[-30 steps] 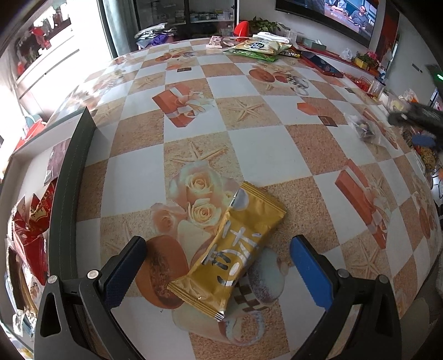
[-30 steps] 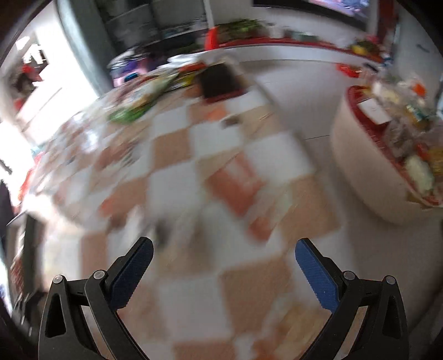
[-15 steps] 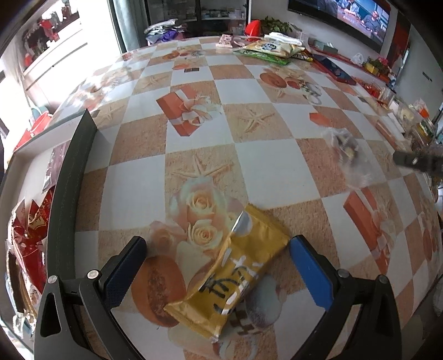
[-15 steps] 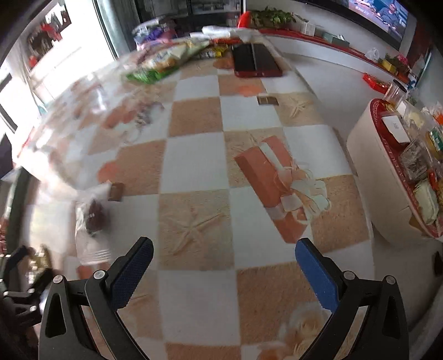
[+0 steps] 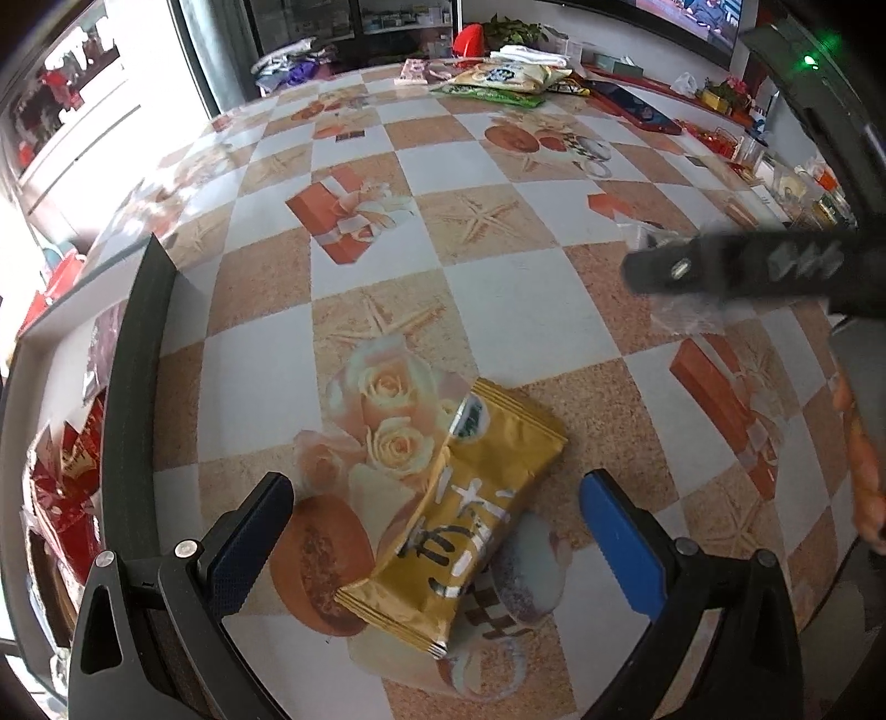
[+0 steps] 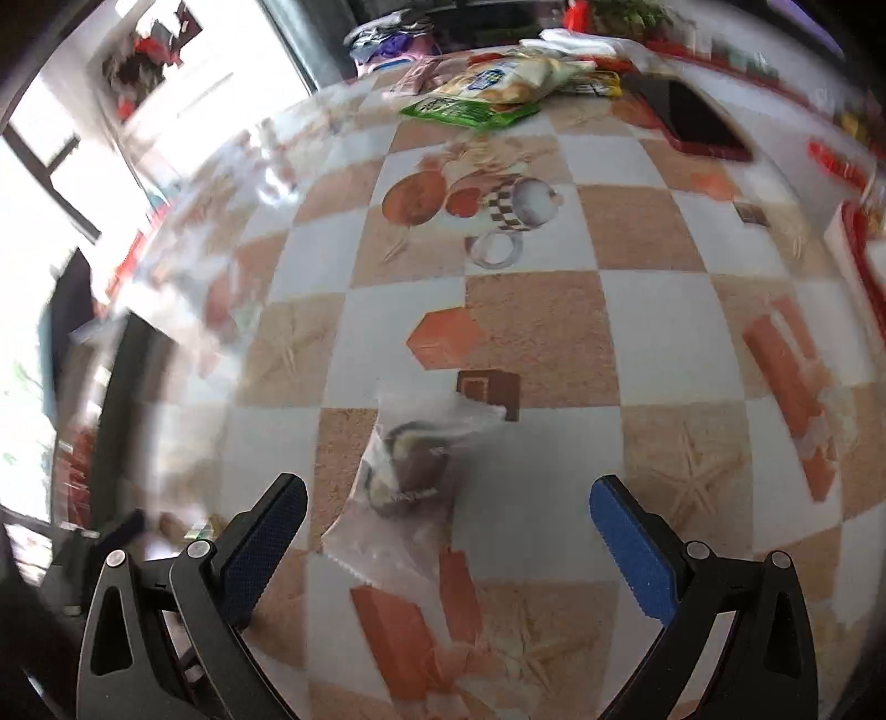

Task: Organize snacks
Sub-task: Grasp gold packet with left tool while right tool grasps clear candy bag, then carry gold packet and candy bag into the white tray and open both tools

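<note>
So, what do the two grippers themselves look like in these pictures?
Both look alike. The left gripper and the right gripper have black angular frames with triangular cut-outs and silver screws. Their fingers carry blue, finely textured pads. No cables or sleeves are visible.

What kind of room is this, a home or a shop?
Most likely a home's living or dining room. A large table wears a printed checkered cloth, snack bags lie at its far end, and a television hangs on the wall beyond, with houseplants nearby.
</note>
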